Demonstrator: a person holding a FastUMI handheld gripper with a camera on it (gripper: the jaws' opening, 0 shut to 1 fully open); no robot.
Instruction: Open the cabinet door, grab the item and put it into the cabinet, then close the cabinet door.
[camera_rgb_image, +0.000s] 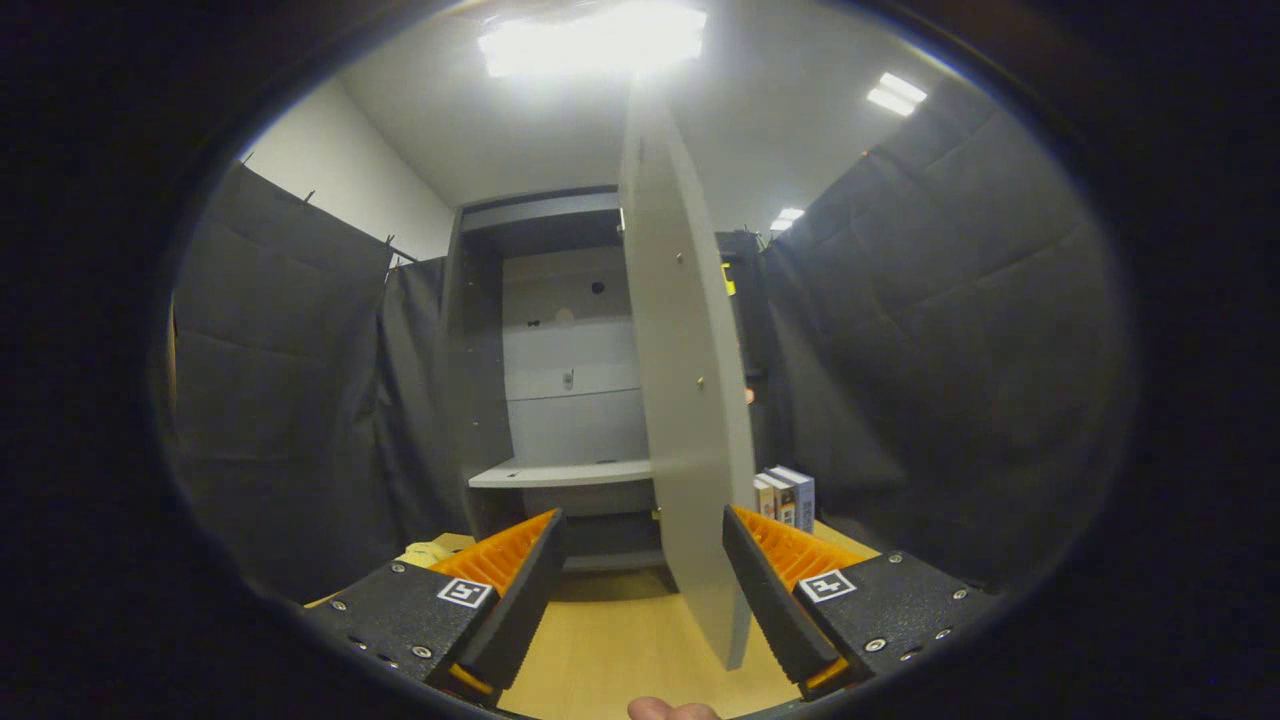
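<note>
A grey cabinet (560, 330) stands ahead on the wooden table, its door (685, 400) swung wide open toward me and seen nearly edge-on. Inside, a pale shelf (560, 472) spans the lower part and holds nothing I can see. My gripper (640, 560) is open, its black and orange fingers (520, 580) spread wide. The door's lower edge hangs between them, close against the right finger (770, 590); the left finger is well apart from it. Several small boxes (785, 497) stand upright just right of the door, beyond the right finger.
Black cloth walls close in on the left and right of the cabinet. The wooden tabletop (610, 650) stretches from the fingers to the cabinet's base. A pale yellowish object (430, 552) peeks out behind the left finger. A fingertip (670, 710) shows below the gripper.
</note>
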